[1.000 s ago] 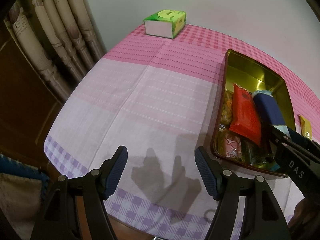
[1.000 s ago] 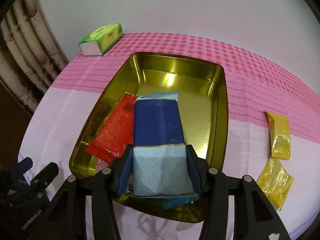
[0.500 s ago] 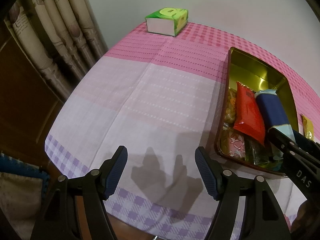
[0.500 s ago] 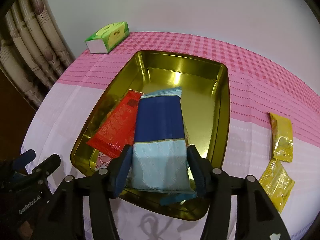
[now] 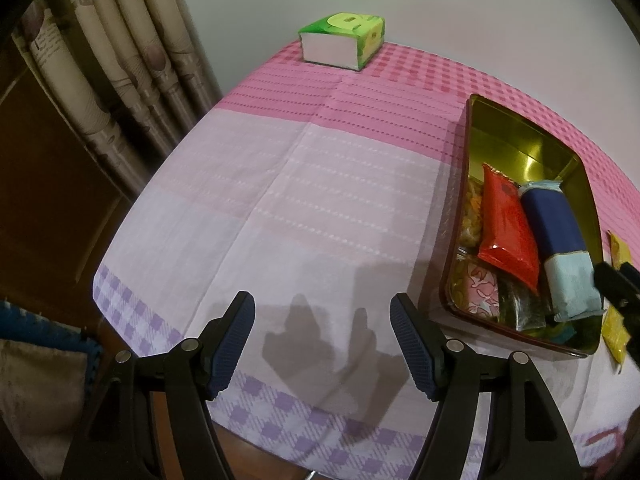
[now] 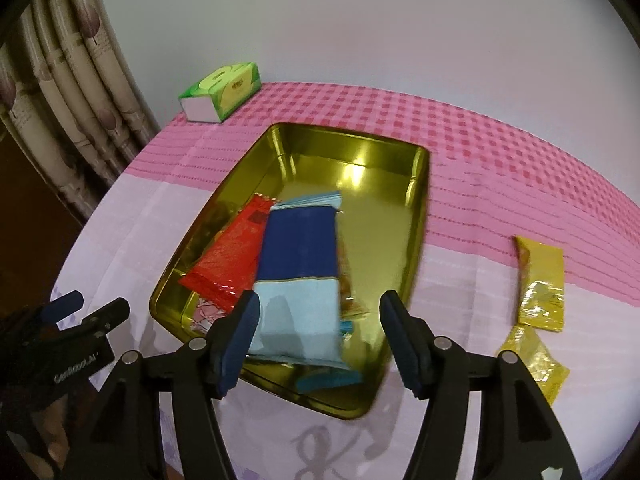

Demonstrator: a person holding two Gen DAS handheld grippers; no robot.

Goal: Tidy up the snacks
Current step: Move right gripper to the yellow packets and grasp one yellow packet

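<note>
A gold metal tray (image 6: 416,208) (image 5: 532,152) sits on the pink tablecloth. In it lie a dark-blue and light-blue packet (image 6: 298,272) (image 5: 560,240), a red packet (image 6: 228,260) (image 5: 506,232) and smaller snacks underneath. My right gripper (image 6: 318,340) is open just above the near end of the blue packet, no longer holding it. Two yellow packets (image 6: 540,280) (image 6: 532,360) lie on the cloth right of the tray. My left gripper (image 5: 322,344) is open and empty over bare cloth, left of the tray.
A green tissue box (image 5: 342,40) (image 6: 220,90) stands at the table's far left corner. Curtains (image 5: 100,80) hang beyond the left table edge. The wall is right behind the table. The left gripper shows in the right wrist view (image 6: 80,312).
My right gripper opened, let go of the blue packet into the tray and drew back and up. The left gripper hardly moved.
</note>
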